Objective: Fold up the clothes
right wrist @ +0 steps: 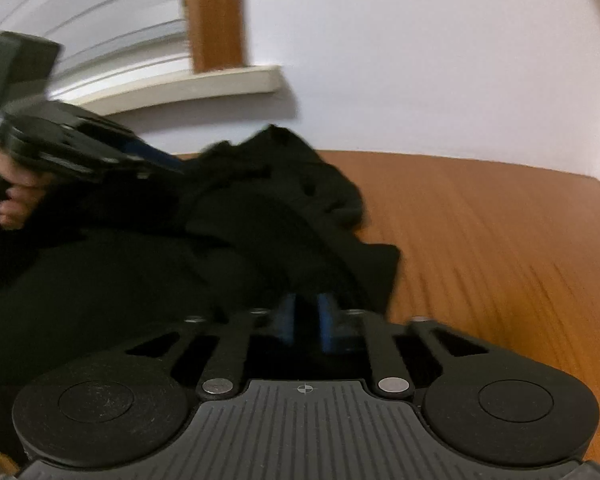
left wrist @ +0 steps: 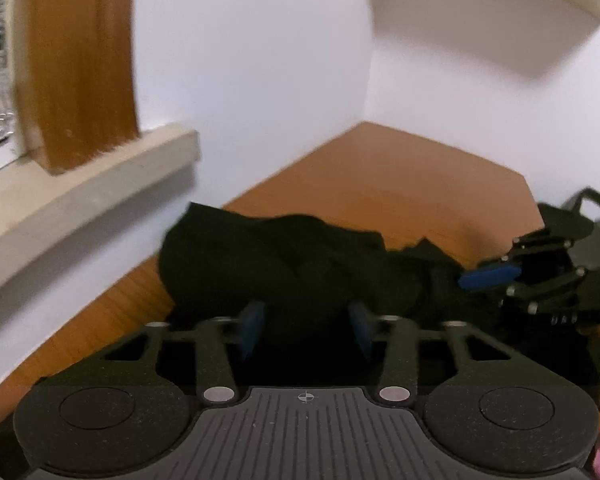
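Left tongs (left wrist: 306, 322) spread wide against crumpled black cloth garment (left wrist: 284, 264) on orange wooden tabletop (left wrist: 400, 184); right tongs (right wrist: 306, 320) pinched narrow on the fabric.

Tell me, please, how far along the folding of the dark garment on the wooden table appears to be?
Early stage. Done: nothing looks folded; the black garment lies crumpled in a heap on the wooden table. In hand: the right gripper has its fingers nearly closed at the cloth's near edge, seemingly pinching it; the left gripper is open against the heap. Left: spreading it flat and making every fold.
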`<state>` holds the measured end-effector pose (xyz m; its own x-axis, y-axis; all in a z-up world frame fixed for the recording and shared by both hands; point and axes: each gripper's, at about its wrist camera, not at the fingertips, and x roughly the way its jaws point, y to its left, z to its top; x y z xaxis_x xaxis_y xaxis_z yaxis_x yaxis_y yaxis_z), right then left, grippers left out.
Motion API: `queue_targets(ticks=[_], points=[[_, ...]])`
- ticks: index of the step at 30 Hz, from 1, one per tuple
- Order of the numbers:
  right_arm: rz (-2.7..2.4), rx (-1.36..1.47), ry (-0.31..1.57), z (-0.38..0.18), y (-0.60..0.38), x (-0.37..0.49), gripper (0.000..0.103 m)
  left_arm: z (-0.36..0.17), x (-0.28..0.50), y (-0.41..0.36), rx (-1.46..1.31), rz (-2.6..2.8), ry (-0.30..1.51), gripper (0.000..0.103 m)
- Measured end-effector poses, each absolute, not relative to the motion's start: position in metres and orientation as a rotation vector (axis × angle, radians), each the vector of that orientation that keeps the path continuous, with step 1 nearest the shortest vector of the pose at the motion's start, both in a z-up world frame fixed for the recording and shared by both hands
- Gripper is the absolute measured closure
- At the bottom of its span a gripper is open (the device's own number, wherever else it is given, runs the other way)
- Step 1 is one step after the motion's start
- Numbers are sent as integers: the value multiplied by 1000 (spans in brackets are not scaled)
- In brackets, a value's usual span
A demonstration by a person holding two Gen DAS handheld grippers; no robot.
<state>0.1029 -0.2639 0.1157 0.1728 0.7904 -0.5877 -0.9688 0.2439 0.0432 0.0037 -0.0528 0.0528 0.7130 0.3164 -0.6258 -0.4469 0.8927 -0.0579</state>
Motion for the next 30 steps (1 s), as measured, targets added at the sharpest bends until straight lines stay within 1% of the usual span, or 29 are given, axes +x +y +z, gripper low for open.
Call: queue_targets(ticks=[2,5,7,10,12,13,15,16,20,22,23,24,25,26,27,28,29,30], points=[[1289,-399,493,119,-269,95,99,54,-3,-51,-192,445,632,99],[1315,-394,502,121,-276,91,100,66,-32,-49,-174,466,606,99],[1331,-388,509,123,-281,89,100,74,-58,-52,-160,480,599,99],[1335,-347,509,132,-286,95,96,77,-95,-56,-166,497,608,99],[1288,-317,502,138,-283,104,81,71,-114,-58,-185,498,635,99],[1257,-299,503,139,-280,110,76,69,-122,-59,-190,500,644,99],[1194,-264,505,143,-272,120,57,62,-127,-58,-209,500,650,99],[1173,-244,519,143,-265,127,53,59,-129,-57,-219,501,653,99],[1159,-253,613,133,-237,144,48,65,-134,-59,-221,505,644,97],[1157,-280,646,127,-224,147,48,74,-138,-62,-217,510,629,97],[1162,-284,666,124,-219,150,48,78,-139,-61,-217,519,613,94],[1166,-287,686,121,-214,153,48,82,-139,-60,-218,528,596,88],[1171,-278,694,120,-212,154,49,86,-140,-59,-218,537,580,86],[1183,-273,704,120,-211,154,57,89,-138,-57,-224,543,566,85],[1204,-269,714,120,-211,153,76,92,-136,-54,-230,544,559,85],[1217,-268,710,122,-214,151,84,93,-132,-52,-231,543,556,85],[1230,-268,705,123,-217,150,94,93,-127,-50,-231,541,556,85],[1242,-268,700,125,-220,149,95,93,-123,-48,-232,539,555,85]])
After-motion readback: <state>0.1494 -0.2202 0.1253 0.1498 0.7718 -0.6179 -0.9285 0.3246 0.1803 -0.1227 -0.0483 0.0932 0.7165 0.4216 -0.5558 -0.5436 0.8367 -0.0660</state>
